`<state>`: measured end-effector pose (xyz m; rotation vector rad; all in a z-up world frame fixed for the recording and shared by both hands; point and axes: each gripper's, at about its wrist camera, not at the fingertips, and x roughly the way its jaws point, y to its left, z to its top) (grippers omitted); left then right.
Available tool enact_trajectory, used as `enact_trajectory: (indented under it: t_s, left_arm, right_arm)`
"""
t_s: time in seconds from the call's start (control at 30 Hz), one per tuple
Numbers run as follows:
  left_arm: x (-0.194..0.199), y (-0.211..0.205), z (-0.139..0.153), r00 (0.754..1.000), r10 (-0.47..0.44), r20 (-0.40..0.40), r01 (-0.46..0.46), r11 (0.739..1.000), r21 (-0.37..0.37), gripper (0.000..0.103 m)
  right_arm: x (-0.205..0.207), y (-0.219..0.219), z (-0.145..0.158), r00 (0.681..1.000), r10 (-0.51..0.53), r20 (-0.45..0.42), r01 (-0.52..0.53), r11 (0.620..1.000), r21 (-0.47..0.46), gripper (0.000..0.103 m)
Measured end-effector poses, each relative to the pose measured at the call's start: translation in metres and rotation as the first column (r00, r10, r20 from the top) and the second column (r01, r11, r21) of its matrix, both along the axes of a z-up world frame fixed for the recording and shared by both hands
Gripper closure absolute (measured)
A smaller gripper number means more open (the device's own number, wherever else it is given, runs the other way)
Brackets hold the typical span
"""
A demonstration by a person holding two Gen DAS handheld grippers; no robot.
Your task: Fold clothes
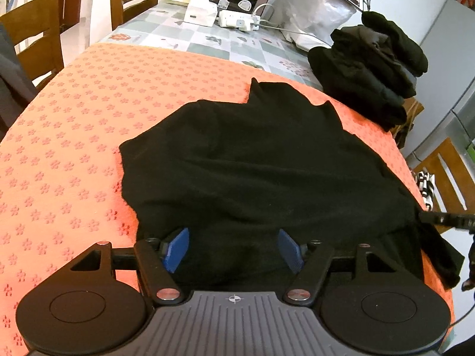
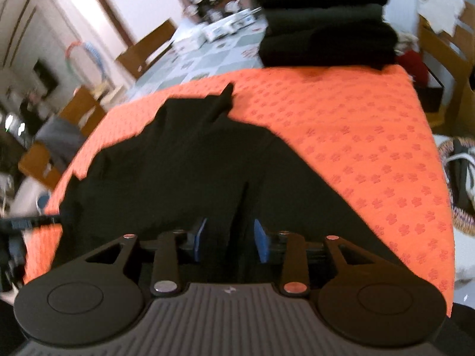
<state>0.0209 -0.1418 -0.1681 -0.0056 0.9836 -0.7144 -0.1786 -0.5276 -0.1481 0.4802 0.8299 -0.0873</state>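
A black garment (image 1: 252,163) lies crumpled on the orange flower-patterned mat (image 1: 74,148). My left gripper (image 1: 234,247) hovers open and wide over the garment's near edge, its blue pads (image 1: 178,249) on either side of flat cloth. In the right wrist view the same garment (image 2: 178,163) spreads to the left, and a raised ridge of black fabric stands between the fingers of my right gripper (image 2: 231,241). That gripper is open, narrower than the left, and its pads (image 2: 261,244) stay clear of the ridge. The right wrist view is blurred.
A stack of folded black clothes (image 1: 371,68) (image 2: 326,29) sits at the mat's far right corner. Beyond lie a checked tablecloth (image 1: 193,35), a white box (image 1: 202,12), a power strip (image 1: 237,19) and a plastic bag (image 1: 311,9). Wooden chairs (image 1: 35,38) surround the table; a woven basket (image 2: 457,184) is on the right.
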Motion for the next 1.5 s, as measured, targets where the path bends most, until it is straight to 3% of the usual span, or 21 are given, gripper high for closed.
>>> enact_trajectory:
  t_s: [0.2,0.33,0.53,0.57,0.6,0.63,0.8,0.93,1.0,1.13,1.33,1.5]
  left_arm:
    - [0.001,0.0,-0.005,1.0,-0.007,-0.009,0.007,1.0,0.019,0.037]
    - [0.001,-0.002,-0.009,1.0,-0.009,-0.013,0.009,1.0,0.03,0.037]
    - [0.001,-0.002,-0.011,1.0,-0.01,-0.014,0.011,0.999,0.037,0.037]
    - [0.001,-0.002,-0.01,1.0,-0.01,-0.016,0.011,0.999,0.037,0.037]
    - [0.002,-0.001,-0.009,1.0,-0.01,-0.017,0.01,0.999,0.037,0.038]
    - [0.002,-0.001,-0.008,1.0,-0.009,-0.018,0.01,0.999,0.037,0.039]
    - [0.005,0.004,-0.009,1.0,-0.01,-0.027,0.011,0.999,0.044,0.046]
    - [0.004,-0.001,-0.005,1.0,-0.013,-0.018,0.014,0.999,0.051,0.045]
    - [0.002,-0.005,-0.001,1.0,-0.029,-0.003,0.029,0.998,0.052,0.045]
    - [-0.001,-0.016,0.003,0.998,-0.064,0.009,0.064,0.997,0.038,0.045]
    - [0.002,-0.029,-0.006,0.997,-0.079,-0.011,0.08,0.995,0.057,0.045]
    - [0.002,-0.028,-0.011,0.997,-0.074,-0.019,0.075,0.996,0.056,0.045]
  right_arm:
    - [0.006,0.022,-0.011,0.994,0.11,-0.022,-0.112,0.99,-0.082,0.059]
    - [0.017,0.023,-0.011,0.994,0.112,-0.008,-0.112,0.987,-0.112,0.059]
    - [0.029,0.008,-0.012,0.993,0.118,0.03,-0.118,0.993,0.015,0.06]
    - [0.031,0.006,-0.015,0.992,0.126,0.014,-0.126,0.991,0.038,0.067]
    - [0.032,0.006,-0.016,0.99,0.14,-0.009,-0.139,0.989,0.058,0.1]
    - [0.032,0.006,-0.017,0.988,0.152,-0.03,-0.15,0.986,0.073,0.101]
    - [0.014,0.014,-0.009,0.974,0.217,-0.069,-0.211,0.973,0.089,0.101]
    - [0.003,0.019,-0.019,0.966,0.241,-0.099,-0.231,0.968,0.101,0.098]
    - [0.0,0.017,-0.021,0.974,0.21,-0.089,-0.201,0.974,0.104,0.096]
    - [-0.002,-0.001,-0.016,0.995,0.102,-0.02,-0.097,0.982,0.162,0.073]
    - [0.002,-0.04,-0.022,0.997,-0.071,0.033,0.055,0.934,0.352,0.069]
    - [0.018,-0.049,-0.035,0.996,-0.082,-0.029,0.086,0.927,0.366,0.068]
